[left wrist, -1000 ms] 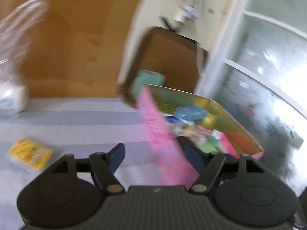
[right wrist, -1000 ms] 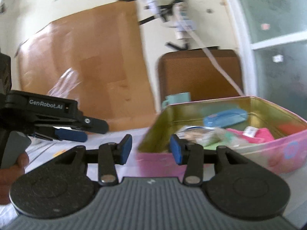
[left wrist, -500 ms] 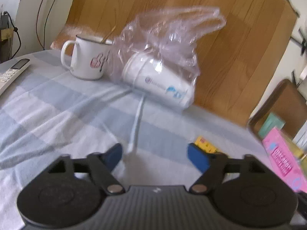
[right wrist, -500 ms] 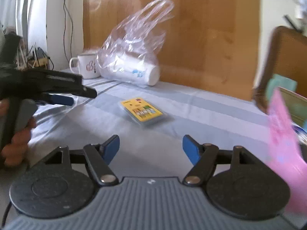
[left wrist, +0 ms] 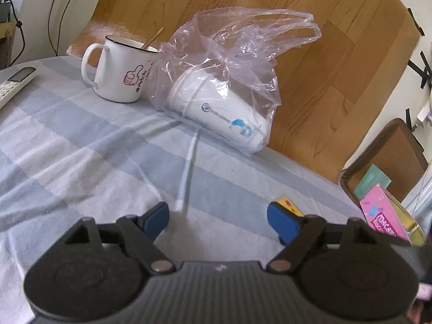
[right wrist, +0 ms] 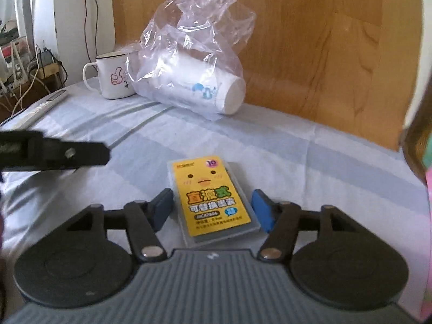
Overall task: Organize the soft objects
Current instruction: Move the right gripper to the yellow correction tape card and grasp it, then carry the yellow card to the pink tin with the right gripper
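A yellow flat packet (right wrist: 212, 198) in a clear case lies on the blue checked cloth, between the open fingers of my right gripper (right wrist: 213, 210), which stands just over it and holds nothing. Only its corner (left wrist: 290, 205) shows in the left wrist view, behind the right fingertip. My left gripper (left wrist: 218, 221) is open and empty above the cloth; it also shows at the left of the right wrist view (right wrist: 54, 155). A pink tin box (left wrist: 388, 221) with things inside sits at the far right.
A clear plastic bag with a stack of white paper cups (left wrist: 224, 108) lies at the back, beside a white mug (left wrist: 120, 73). A white remote (left wrist: 13, 83) lies far left. A wooden board (left wrist: 324, 54) stands behind. A brown case (left wrist: 391, 156) leans by the tin.
Both grippers have swung left, away from the pink tin, toward the cloth. The right gripper has closed in on the yellow packet and now straddles it. Both stay open.
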Demonstrator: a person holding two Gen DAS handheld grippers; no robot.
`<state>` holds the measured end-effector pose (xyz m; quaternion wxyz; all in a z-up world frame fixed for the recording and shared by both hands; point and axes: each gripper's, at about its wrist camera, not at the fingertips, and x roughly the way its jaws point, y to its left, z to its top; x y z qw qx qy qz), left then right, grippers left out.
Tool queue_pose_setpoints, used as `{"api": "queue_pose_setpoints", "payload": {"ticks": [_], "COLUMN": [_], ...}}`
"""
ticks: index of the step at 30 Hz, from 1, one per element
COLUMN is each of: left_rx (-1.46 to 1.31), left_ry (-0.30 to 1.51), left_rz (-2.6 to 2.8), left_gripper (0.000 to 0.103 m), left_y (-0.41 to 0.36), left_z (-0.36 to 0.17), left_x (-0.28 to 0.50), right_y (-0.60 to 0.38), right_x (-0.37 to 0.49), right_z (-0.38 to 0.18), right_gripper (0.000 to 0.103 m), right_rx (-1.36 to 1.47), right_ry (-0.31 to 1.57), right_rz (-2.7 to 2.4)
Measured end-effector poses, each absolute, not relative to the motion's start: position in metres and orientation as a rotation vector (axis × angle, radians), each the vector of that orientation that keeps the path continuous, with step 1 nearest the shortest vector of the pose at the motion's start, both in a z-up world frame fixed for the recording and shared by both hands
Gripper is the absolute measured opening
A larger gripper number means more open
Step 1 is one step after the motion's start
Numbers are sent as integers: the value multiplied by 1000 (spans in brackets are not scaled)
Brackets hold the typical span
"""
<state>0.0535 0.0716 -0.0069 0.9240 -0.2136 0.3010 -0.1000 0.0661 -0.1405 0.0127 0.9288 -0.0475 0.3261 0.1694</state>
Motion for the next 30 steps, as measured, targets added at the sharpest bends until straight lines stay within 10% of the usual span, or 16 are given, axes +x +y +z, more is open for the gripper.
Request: {"api": "queue_pose_setpoints", "payload": {"ticks": [22,30], "left_rx": [-275,-210], "left_ry": [871,976], "left_rz": [-749,-812], "left_gripper": [85,28], "left_y": [-85,-131], "left_z": [19,12], "left_x": [-10,-16], "right_y": [-271,-276], "right_x": [-144,-147], "right_z": [1,-4], "right_gripper": [61,60], "right_rx": [429,449], "right_ry": [530,486], "right_rz": [129,146]}}
